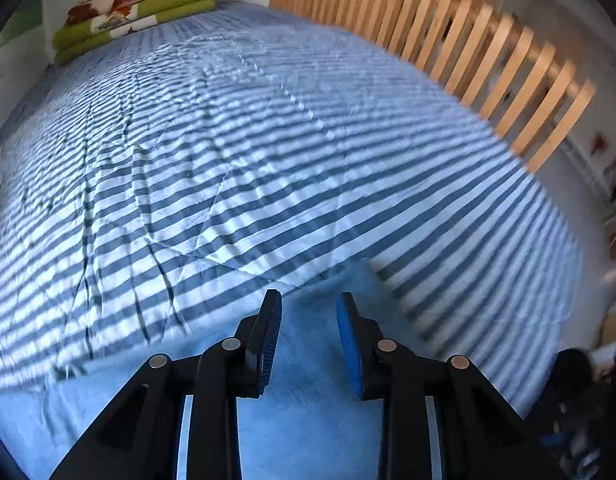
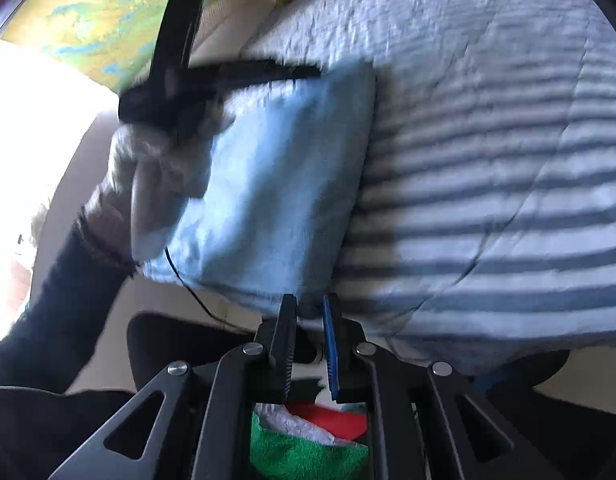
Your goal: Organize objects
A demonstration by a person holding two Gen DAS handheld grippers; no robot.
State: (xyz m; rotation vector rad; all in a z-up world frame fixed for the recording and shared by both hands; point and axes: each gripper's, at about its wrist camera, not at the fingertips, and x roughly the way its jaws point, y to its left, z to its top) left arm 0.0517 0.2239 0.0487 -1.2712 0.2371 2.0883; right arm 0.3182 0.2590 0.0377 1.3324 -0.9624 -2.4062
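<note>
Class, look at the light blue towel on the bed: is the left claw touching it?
Cannot tell. In the left wrist view the left claw stands open above the light blue towel, nothing between its pads; blur hides any gap or contact.

The striped bedspread (image 1: 267,140) is looking like wrinkled matt cotton, the light blue towel (image 2: 275,184) is looking fluffy, and the slatted headboard (image 1: 468,40) is showing smooth pale wood.

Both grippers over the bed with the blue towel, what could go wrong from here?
1. The left gripper hangs over the light blue towel with nothing between its fingers; closing too low may also pinch the striped cover underneath.
2. A thin black cable trails past the towel's near edge, so it may snag or drag the cloth.
3. Both views are motion-blurred, and the right gripper sits at the bed edge above a pile of coloured cloths; aim may be off.
</note>
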